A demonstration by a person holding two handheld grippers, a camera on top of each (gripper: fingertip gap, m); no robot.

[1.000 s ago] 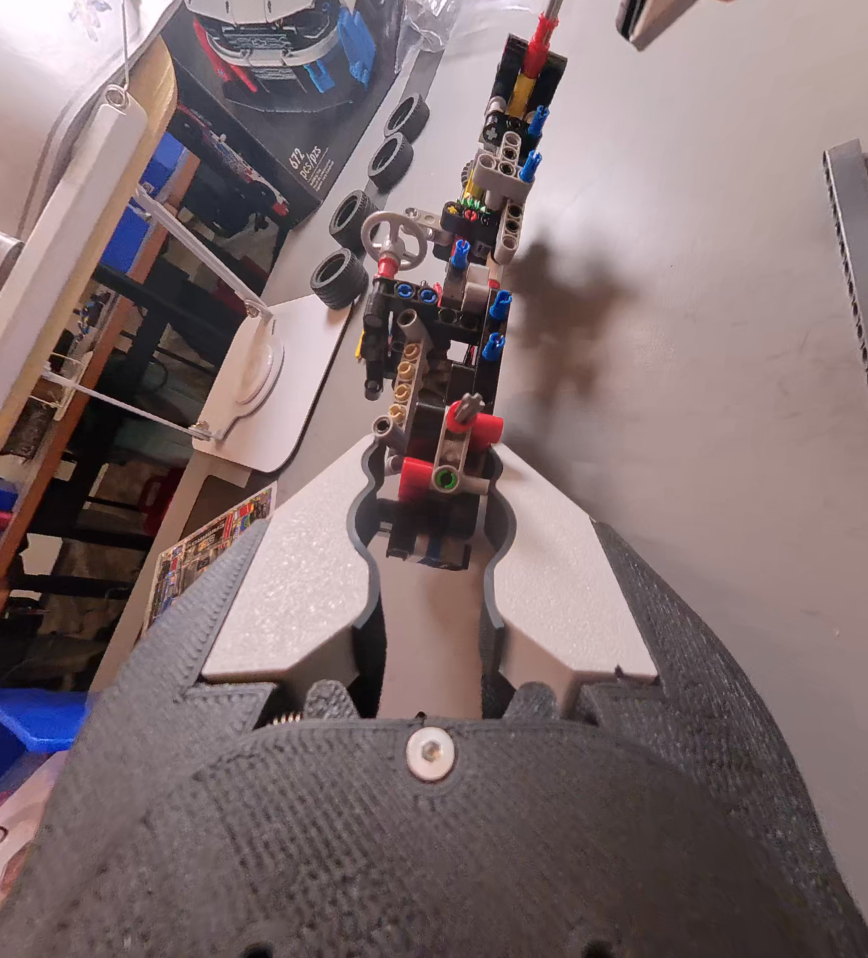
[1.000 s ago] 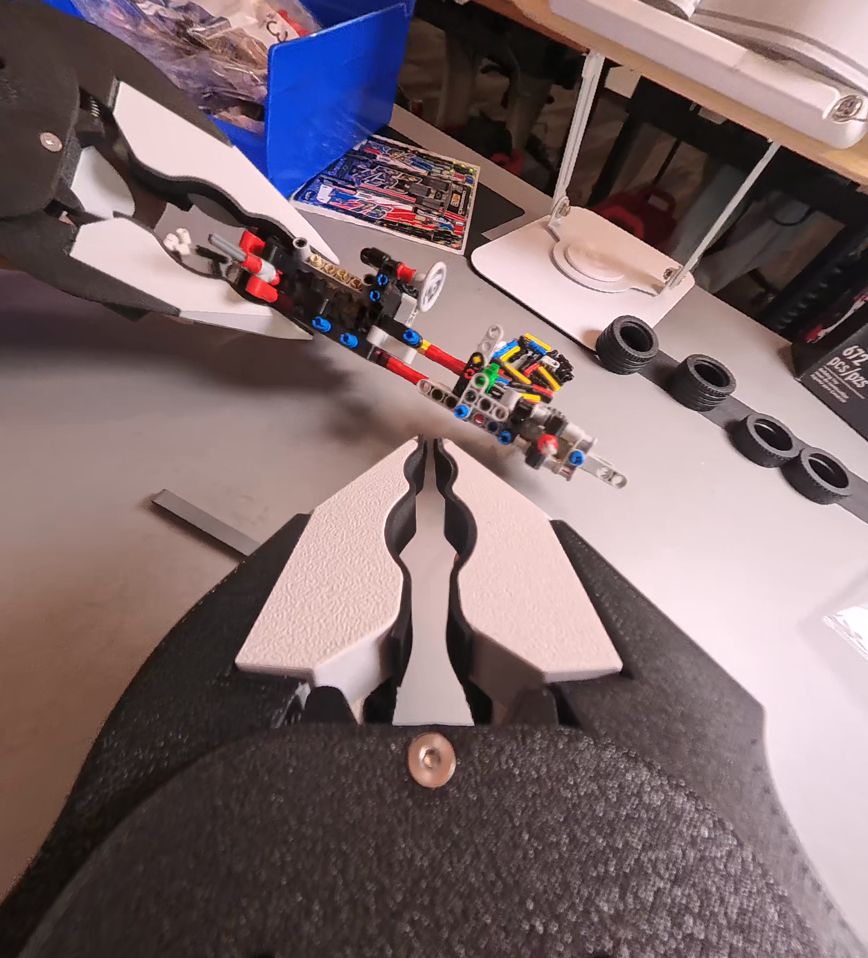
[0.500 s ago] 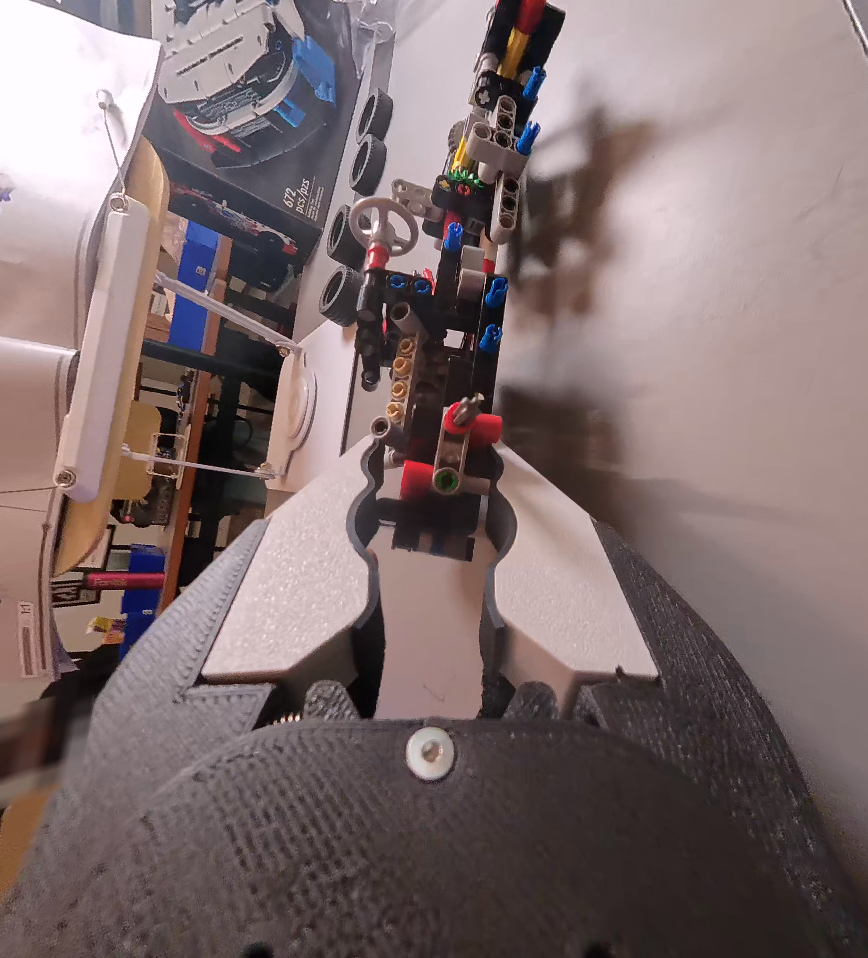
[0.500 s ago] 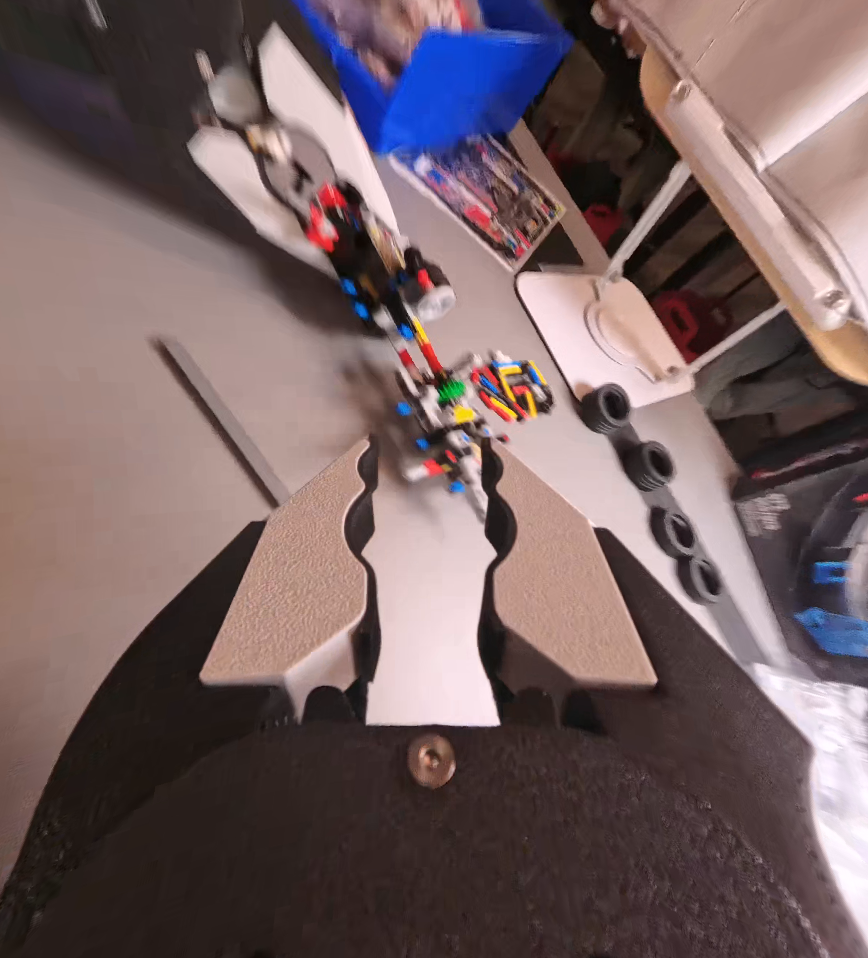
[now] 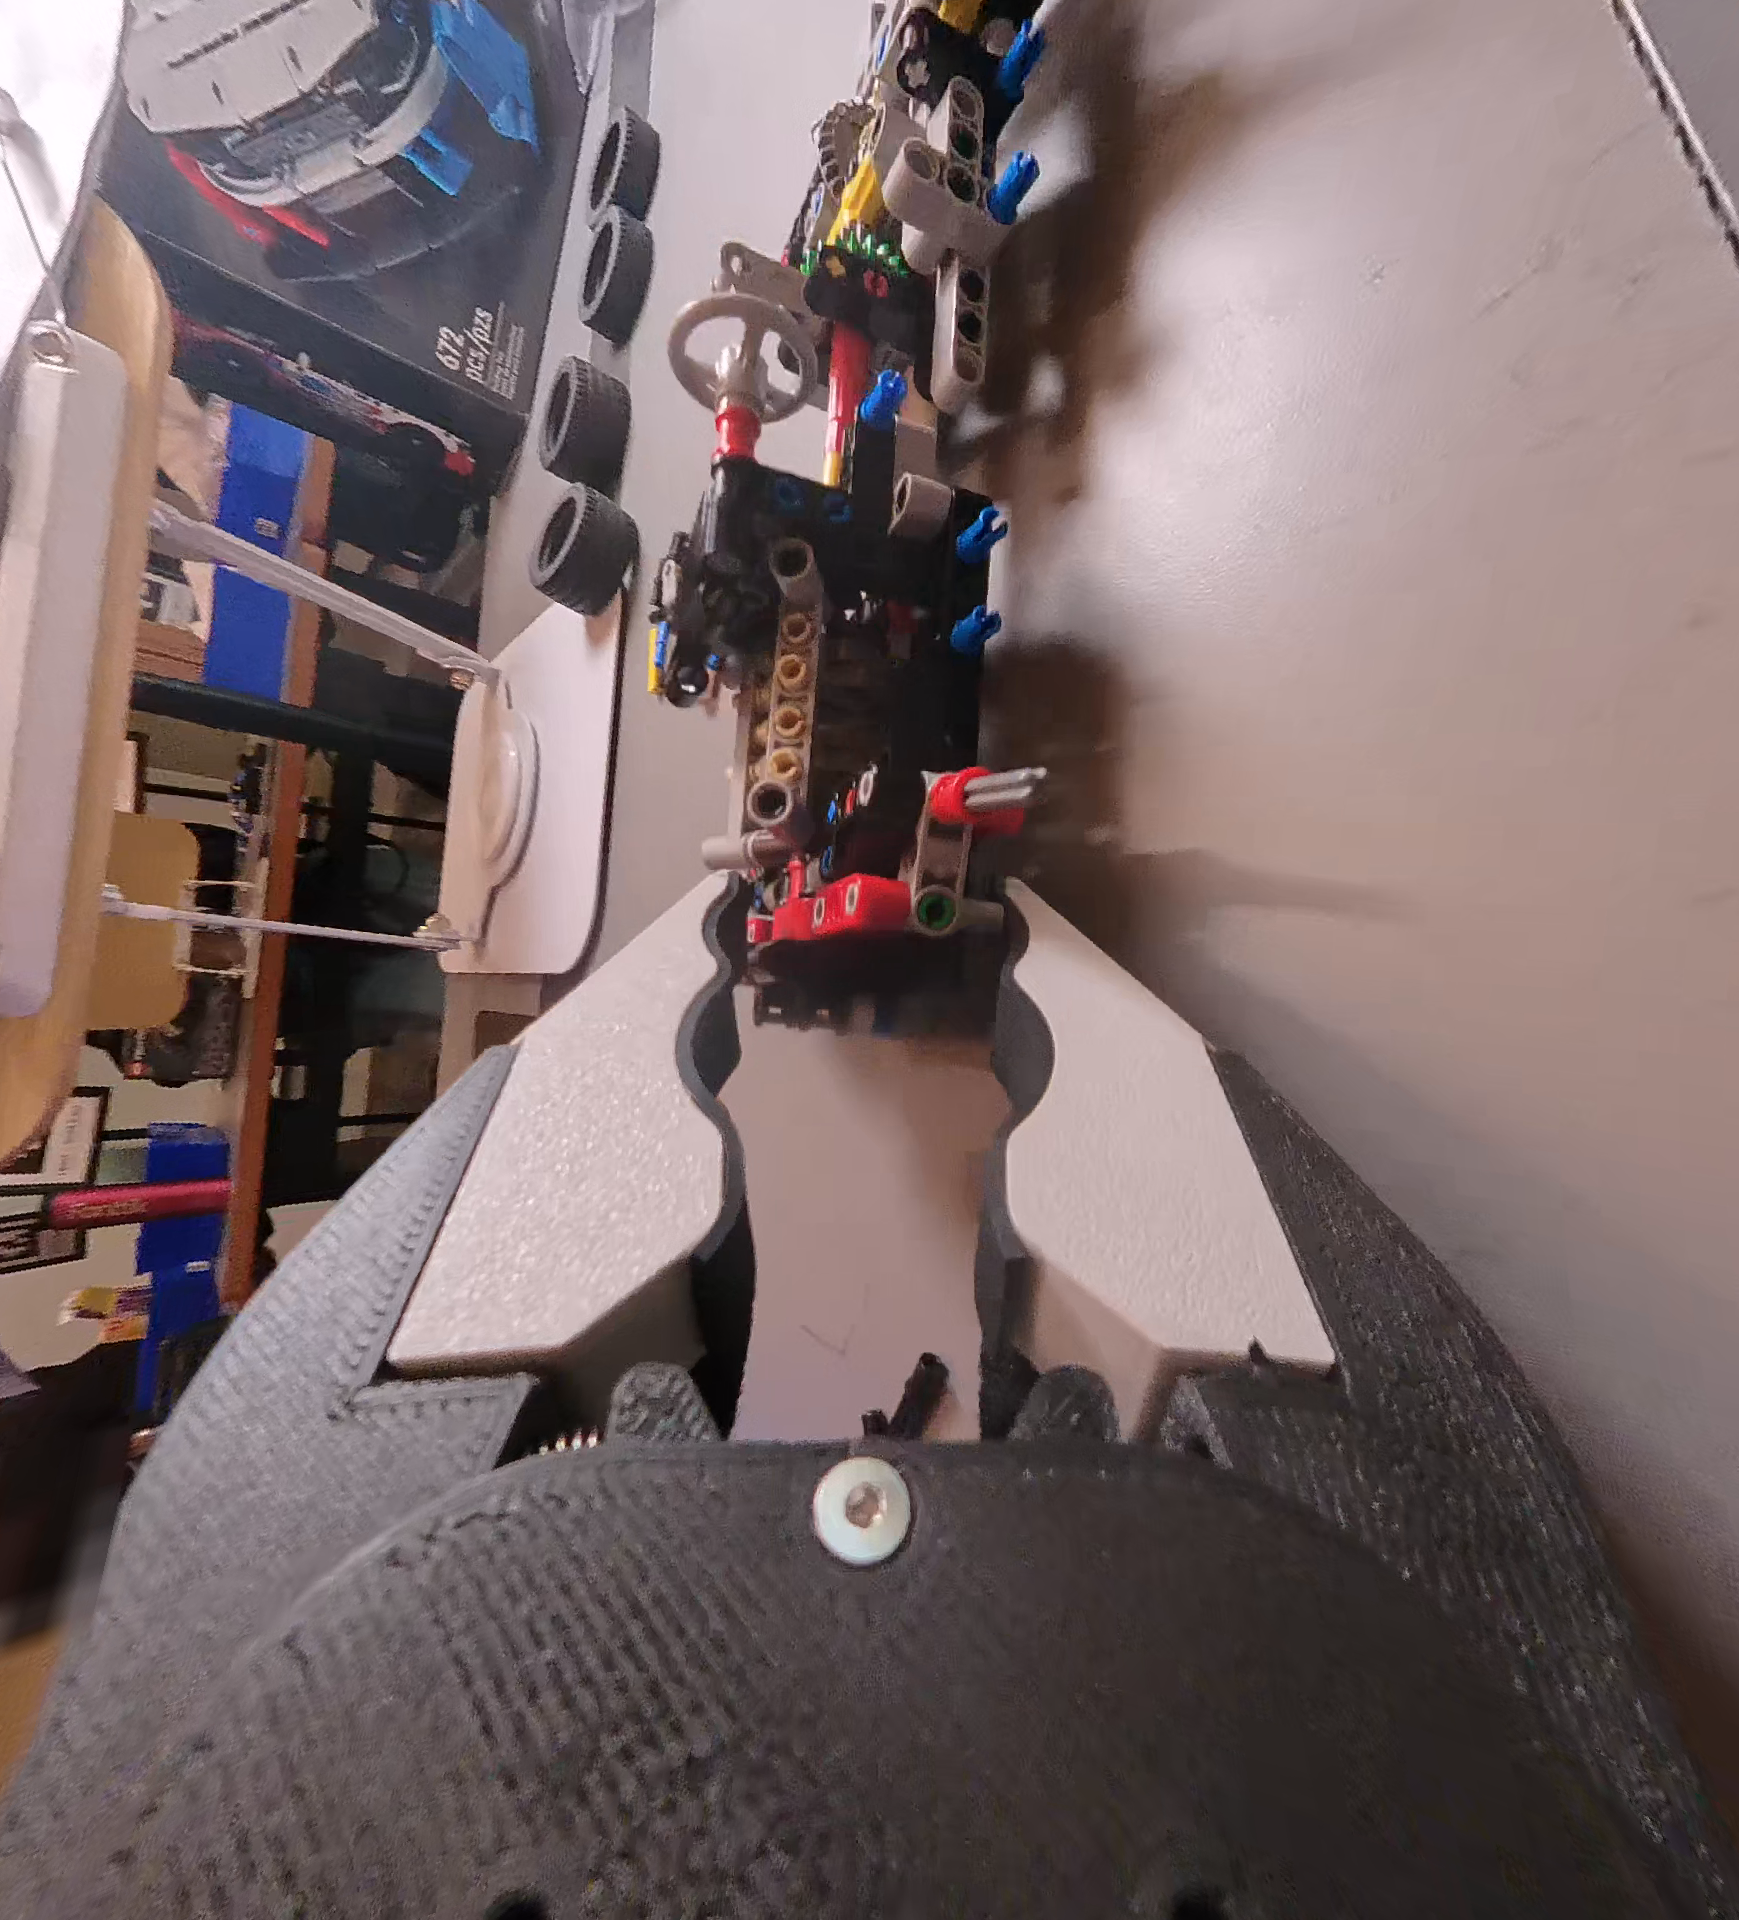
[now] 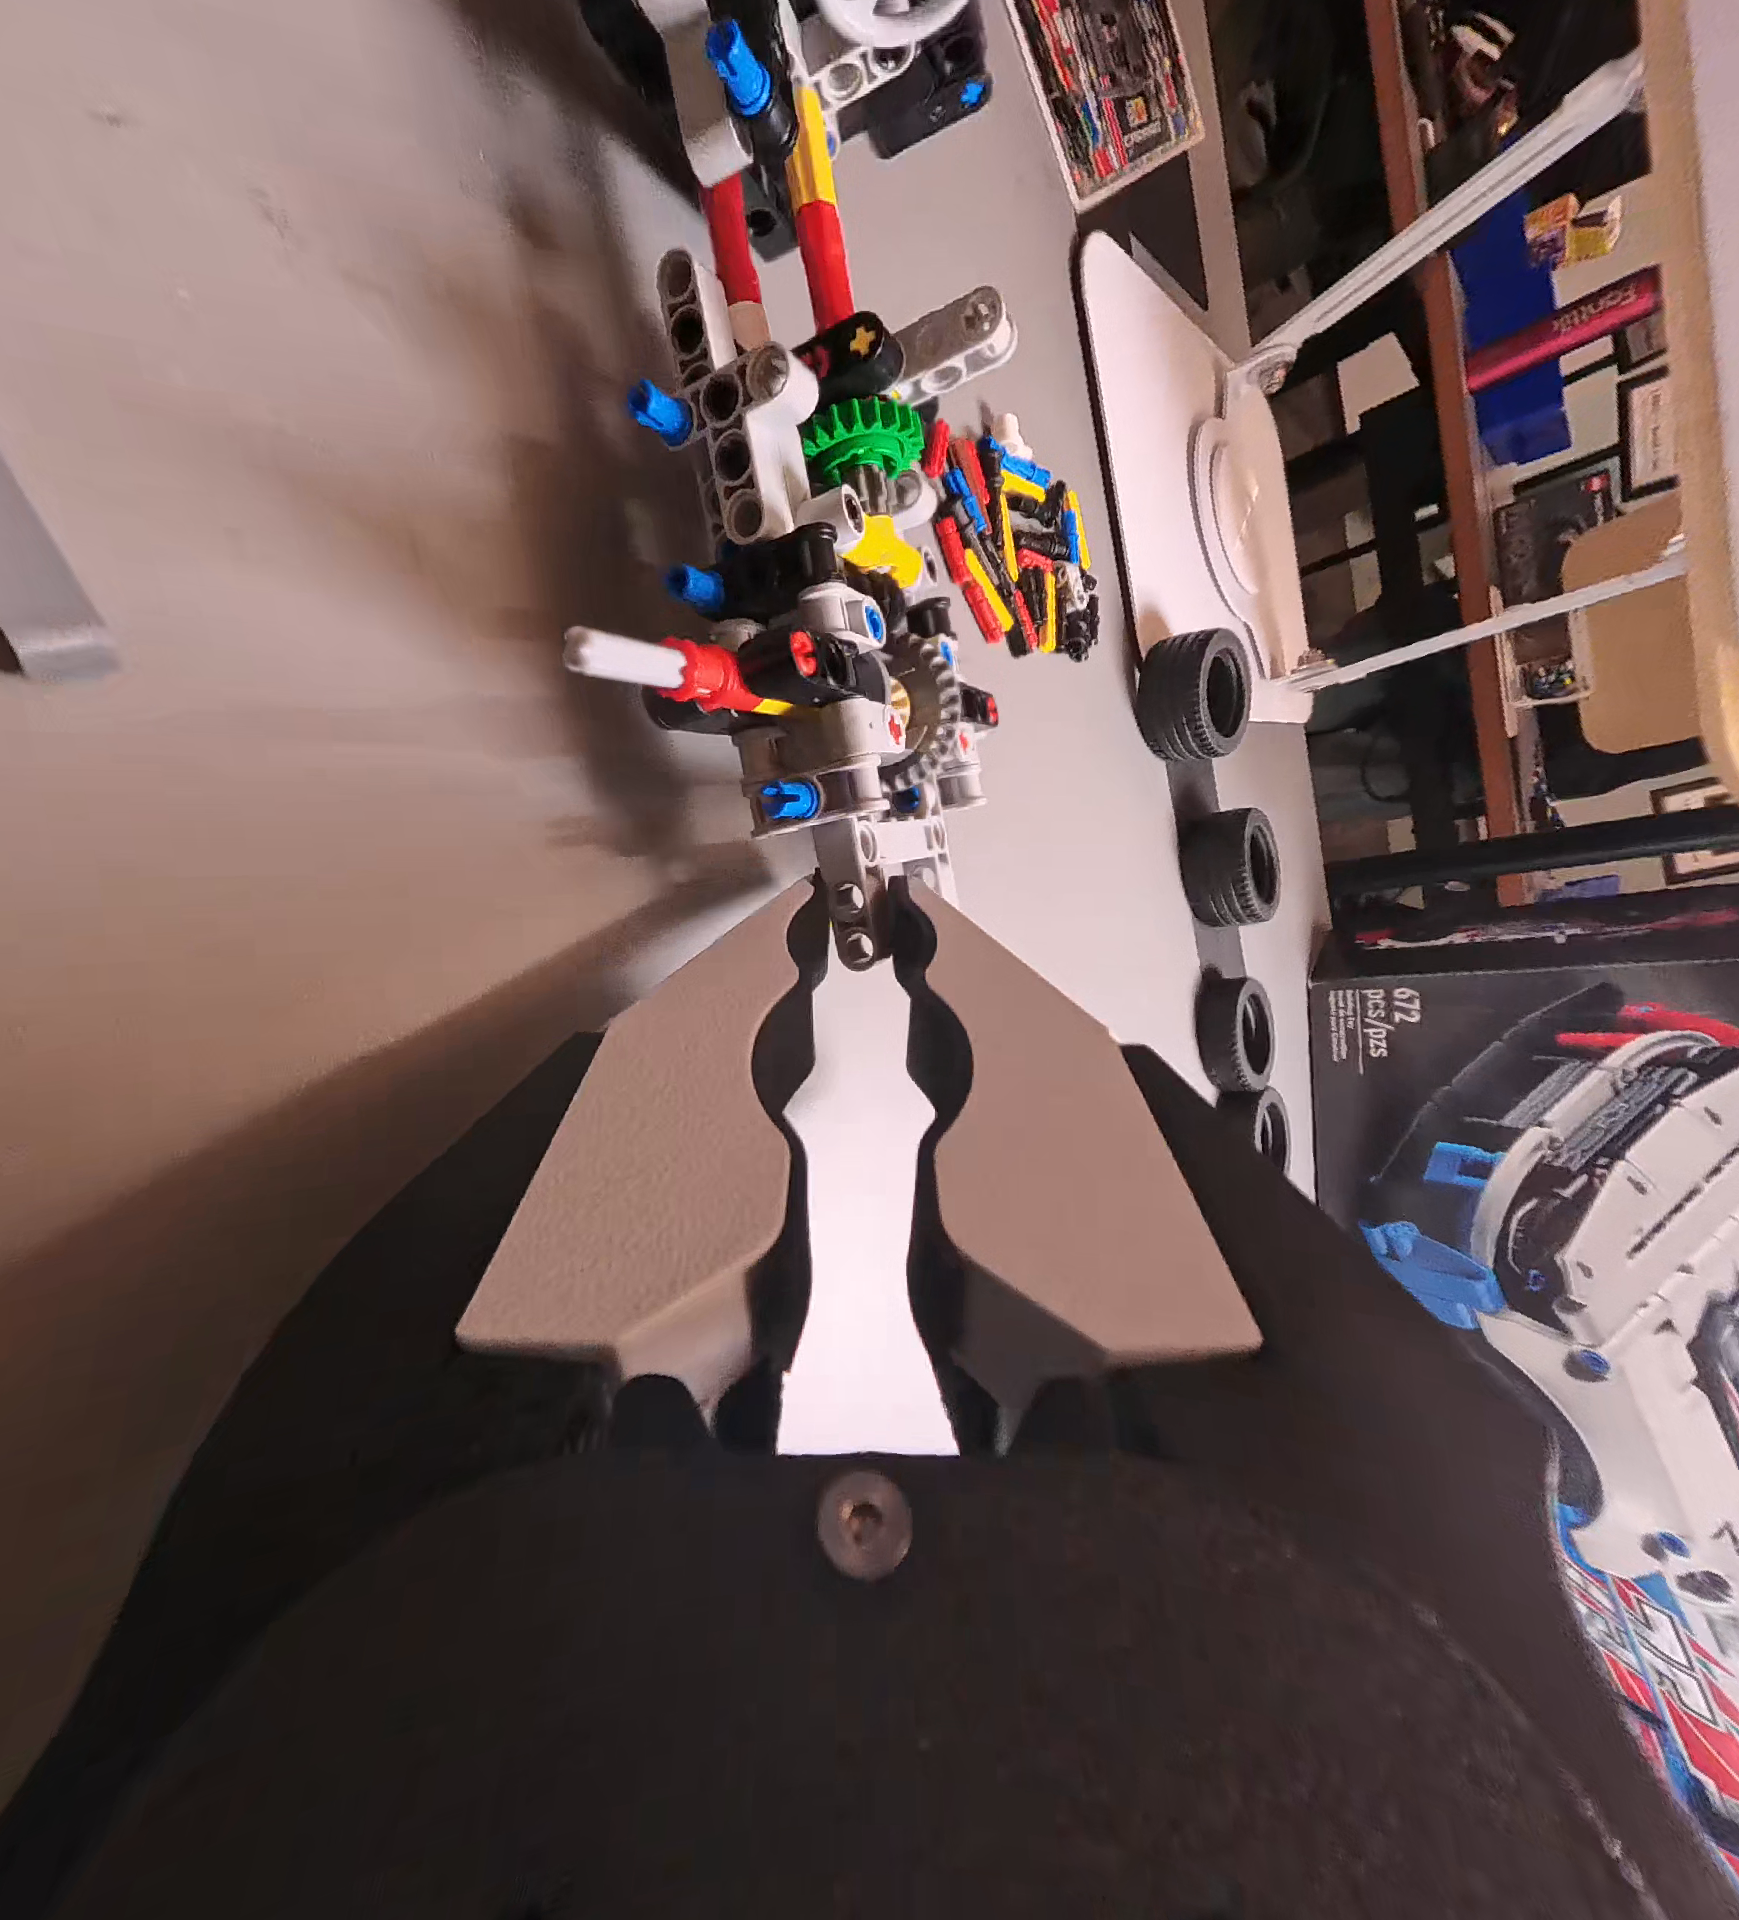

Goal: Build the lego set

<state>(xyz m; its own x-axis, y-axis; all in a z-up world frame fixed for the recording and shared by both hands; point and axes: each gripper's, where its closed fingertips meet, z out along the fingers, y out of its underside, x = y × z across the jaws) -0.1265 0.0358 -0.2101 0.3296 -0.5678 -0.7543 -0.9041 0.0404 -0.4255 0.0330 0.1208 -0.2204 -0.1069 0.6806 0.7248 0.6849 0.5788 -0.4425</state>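
The long lego chassis (image 5: 860,665), black with red, blue and grey parts and a grey steering wheel (image 5: 740,348), is held off the grey table between both grippers. My left gripper (image 5: 870,935) is shut on its black and red rear end. My right gripper (image 6: 857,920) is shut on a thin grey beam (image 6: 854,883) that sticks out of the chassis's other end (image 6: 823,665), by the green gear (image 6: 860,436). Both views are rolled onto their side.
A pile of loose pins (image 6: 1021,561) lies beside the chassis. Several black tires (image 6: 1197,691) stand in a row by the white lamp base (image 6: 1156,416) and the set's box (image 6: 1571,1299). A long grey beam (image 6: 3,551) and a sticker sheet (image 6: 1104,94) lie on the table (image 5: 1416,727). My hands' fingertips stand some 20 cm from each other.
My right gripper opened, moved up to the chassis's far end and closed on the thin grey beam. My left gripper kept its hold and rolled sideways with the chassis.
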